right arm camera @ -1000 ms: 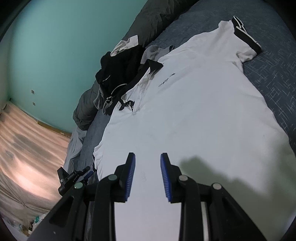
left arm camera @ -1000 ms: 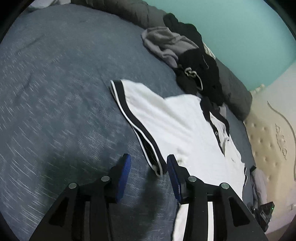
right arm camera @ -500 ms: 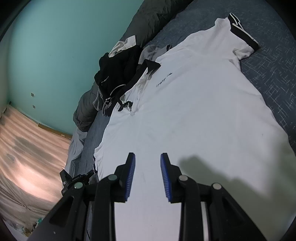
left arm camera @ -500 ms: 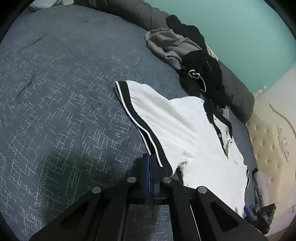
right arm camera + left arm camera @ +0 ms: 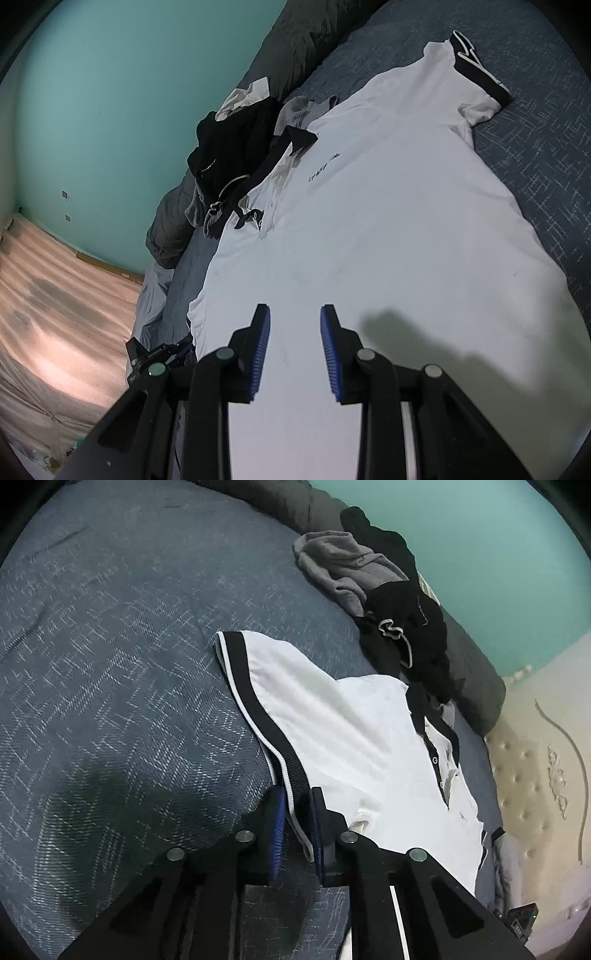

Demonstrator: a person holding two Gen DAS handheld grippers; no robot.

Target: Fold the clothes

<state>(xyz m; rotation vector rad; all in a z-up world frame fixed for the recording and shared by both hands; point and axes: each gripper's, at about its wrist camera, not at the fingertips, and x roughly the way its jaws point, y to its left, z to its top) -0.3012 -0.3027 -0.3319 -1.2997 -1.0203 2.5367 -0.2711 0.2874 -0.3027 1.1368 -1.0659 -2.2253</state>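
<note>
In the left wrist view, the left gripper [image 5: 295, 812] is seen at 6 o'clock, closed tightly on the black cuff [image 5: 280, 753] of the sleeve of the white shirt [image 5: 354, 738]; the cuff is pinched between the blue pads [image 5: 277, 827]. The shirt is spread flat on the blue bed cover [image 5: 110, 683] and runs from the centre toward 4 o'clock. Its black collar [image 5: 436, 720] is found at 3 o'clock. Farther, at 1 o'clock, a grey garment [image 5: 343, 568] and black clothes [image 5: 406, 627] are piled by a grey blanket [image 5: 476, 679].

In the right wrist view, the right gripper [image 5: 294, 350] is held at 6 o'clock just over the shirt body [image 5: 388, 240], its jaws partly open and nothing gripped between them. The other sleeve [image 5: 476, 77] is seen at 1 o'clock, the black pile [image 5: 232, 151] at 11 o'clock.
</note>
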